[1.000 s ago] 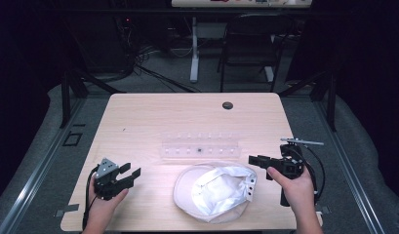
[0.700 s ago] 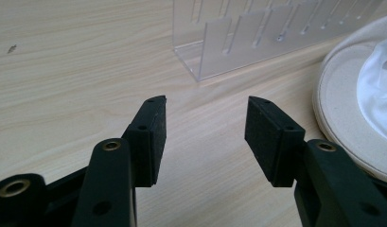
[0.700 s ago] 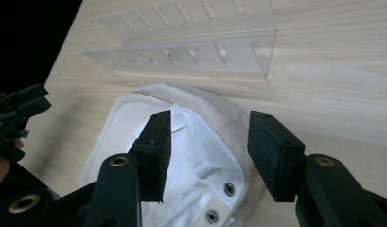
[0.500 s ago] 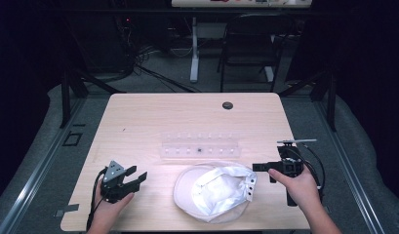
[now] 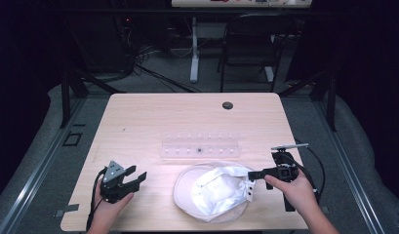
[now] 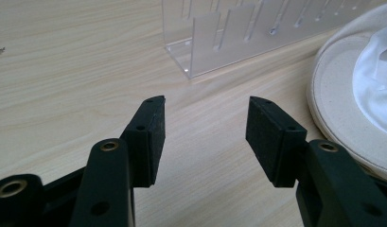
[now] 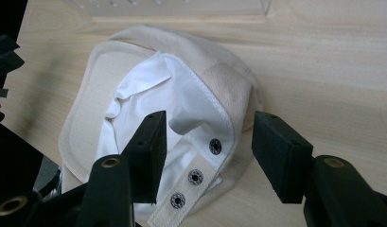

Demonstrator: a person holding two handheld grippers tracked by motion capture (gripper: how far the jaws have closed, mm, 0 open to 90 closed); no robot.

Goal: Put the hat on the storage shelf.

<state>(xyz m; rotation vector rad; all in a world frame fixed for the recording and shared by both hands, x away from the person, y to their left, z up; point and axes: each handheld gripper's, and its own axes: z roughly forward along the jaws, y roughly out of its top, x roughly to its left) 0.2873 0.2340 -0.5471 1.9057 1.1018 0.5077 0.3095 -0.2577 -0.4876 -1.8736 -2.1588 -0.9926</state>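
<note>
Cap [image 5: 211,197] lay upside down near front edge of table [image 5: 153,117]. Looked soft, light, floppy. Best grabbed at strap with snaps [image 7: 195,177]. Right gripper [image 7: 207,146] spread wide, just been opening, strap between jaws, not pinched. Left gripper [image 6: 205,127] spread, empty.

clear acrylic rack [image 5: 200,147], wooden table [image 5: 138,117], black chair [image 5: 248,46]

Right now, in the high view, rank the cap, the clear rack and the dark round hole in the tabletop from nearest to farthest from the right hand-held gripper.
1. Cap: right at the right hand-held gripper, its rim at the jaws.
2. Clear rack: behind the cap, mid-table.
3. Dark round hole: near the table's far edge.
</note>
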